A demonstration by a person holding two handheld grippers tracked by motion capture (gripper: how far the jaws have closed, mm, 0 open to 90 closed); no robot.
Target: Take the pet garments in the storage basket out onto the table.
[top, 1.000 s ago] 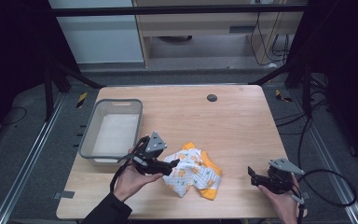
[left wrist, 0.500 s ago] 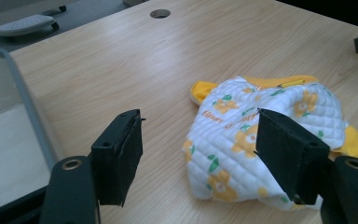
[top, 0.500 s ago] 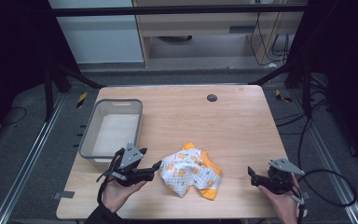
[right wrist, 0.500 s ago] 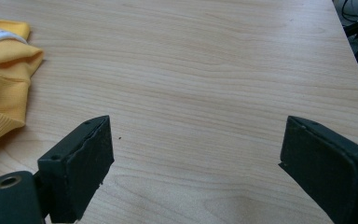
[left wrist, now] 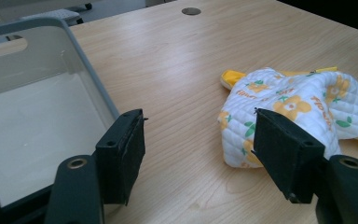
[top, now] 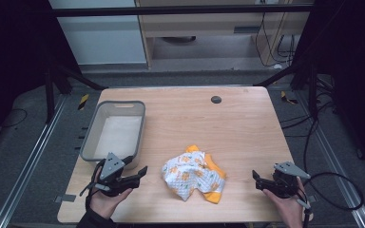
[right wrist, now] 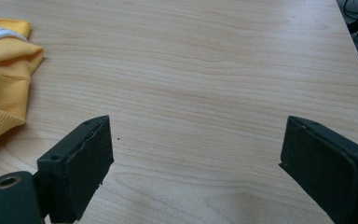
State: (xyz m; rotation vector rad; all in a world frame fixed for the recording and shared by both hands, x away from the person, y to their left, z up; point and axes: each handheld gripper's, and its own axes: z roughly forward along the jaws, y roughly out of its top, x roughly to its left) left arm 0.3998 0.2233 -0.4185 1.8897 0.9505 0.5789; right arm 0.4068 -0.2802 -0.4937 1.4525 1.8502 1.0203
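Cloth (top: 193, 176), quilted white with an orange flower print and a yellow lining, was seen crumpled on the wooden worktop (top: 228, 128) near its 6 o'clock edge, in the high view. The left gripper (top: 135, 175) was held at the cloth's 9 o'clock, near it but apart from it, with its jaws spread wide and nothing gripped between them. In the left gripper view the cloth (left wrist: 298, 100) was seen beyond the right-hand jaw, untouched. A grey plastic tub (top: 115, 130) was placed at the worktop's 9 o'clock, just beyond the left gripper. The right gripper (top: 259, 179) was held at the cloth's 3 o'clock, well apart from it, its jaws likewise wide open and empty over bare wood. A small dark round hole (top: 216, 99) was noted toward the worktop's 12 o'clock edge.
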